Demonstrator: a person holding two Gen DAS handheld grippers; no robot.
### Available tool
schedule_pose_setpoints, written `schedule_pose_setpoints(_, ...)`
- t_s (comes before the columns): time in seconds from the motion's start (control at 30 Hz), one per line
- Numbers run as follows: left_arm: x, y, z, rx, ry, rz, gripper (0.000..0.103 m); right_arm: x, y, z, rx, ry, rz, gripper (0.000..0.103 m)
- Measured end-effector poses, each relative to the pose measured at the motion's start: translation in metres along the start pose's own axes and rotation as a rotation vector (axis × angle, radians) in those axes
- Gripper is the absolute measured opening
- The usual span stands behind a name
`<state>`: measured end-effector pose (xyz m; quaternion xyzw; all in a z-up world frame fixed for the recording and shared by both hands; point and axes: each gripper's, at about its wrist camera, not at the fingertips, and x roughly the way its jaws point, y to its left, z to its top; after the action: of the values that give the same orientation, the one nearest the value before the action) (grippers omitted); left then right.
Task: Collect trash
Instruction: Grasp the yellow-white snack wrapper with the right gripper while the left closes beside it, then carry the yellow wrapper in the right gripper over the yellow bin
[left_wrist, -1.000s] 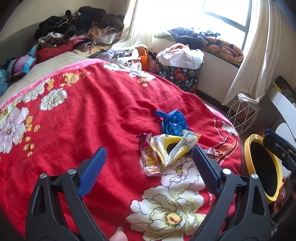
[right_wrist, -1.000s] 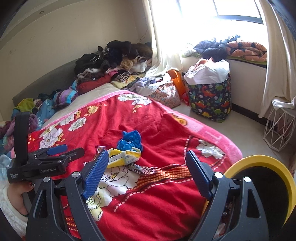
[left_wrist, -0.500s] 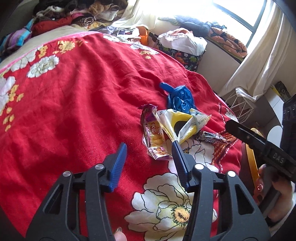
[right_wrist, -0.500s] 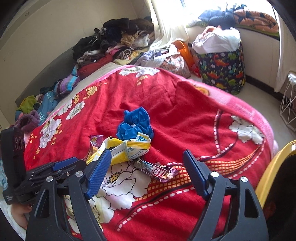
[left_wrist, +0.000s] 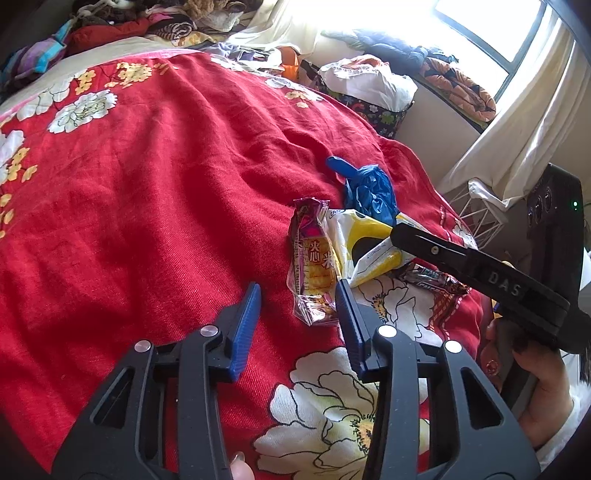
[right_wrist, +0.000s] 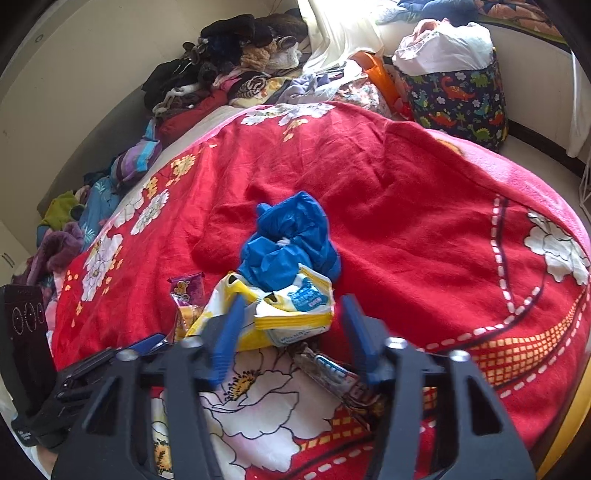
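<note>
Trash lay clustered on the red blanket (left_wrist: 155, 206): purple snack wrapper (left_wrist: 312, 266) beside the yellow packet (right_wrist: 284, 314). Left gripper (left_wrist: 297, 306) and right gripper (right_wrist: 291, 328), both parted and empty, risked colliding or pinching blanket.

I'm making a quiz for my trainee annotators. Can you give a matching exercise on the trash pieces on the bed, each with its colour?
Things:
1. crumpled bag
2. snack wrapper
3. wipes pack
4. candy bar wrapper

Colours:
A. yellow and white
B. dark brown
C. blue
D. purple with a yellow picture

Pairs: 1-C, 2-D, 3-A, 4-B
</note>
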<state>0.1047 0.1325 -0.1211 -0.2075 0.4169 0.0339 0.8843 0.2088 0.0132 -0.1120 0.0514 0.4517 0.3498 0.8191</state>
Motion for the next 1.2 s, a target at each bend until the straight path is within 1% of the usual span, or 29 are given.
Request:
schedule_pose_setpoints(0.03,0.000,0.000,0.000,0.000,0.002,0.001,0.031,-0.002,0.002,0.000,-0.007,-0.011,-0.003,0.036)
schedule_pose_setpoints(0.27,0.001,0.002,0.001,-0.008,0.003,0.006,0.022,-0.036,0.009,-0.008,-0.056,-0.119,-0.007,0.036)
schedule_pose_setpoints(0.43,-0.002,0.001,0.001,-0.006,0.005,0.002,0.009,-0.065,0.013,-0.015,-0.089,-0.182,-0.034,0.036)
schedule_pose_setpoints(0.6,-0.008,-0.006,0.002,0.015,0.000,-0.007,0.001,-0.089,0.006,-0.028,-0.074,-0.216,-0.049,0.036)
schedule_pose_setpoints(0.9,-0.025,-0.026,0.007,0.054,-0.038,-0.043,0.000,-0.122,-0.003,-0.041,-0.044,-0.257,-0.057,0.036)
schedule_pose_setpoints(1.03,-0.033,-0.036,0.010,0.070,-0.058,-0.058,0.000,-0.136,-0.004,-0.045,-0.049,-0.276,-0.074,0.036)
schedule_pose_setpoints(1.2,-0.041,-0.049,0.014,0.088,-0.077,-0.078,0.000,-0.154,-0.013,-0.048,-0.024,-0.303,-0.093,0.036)
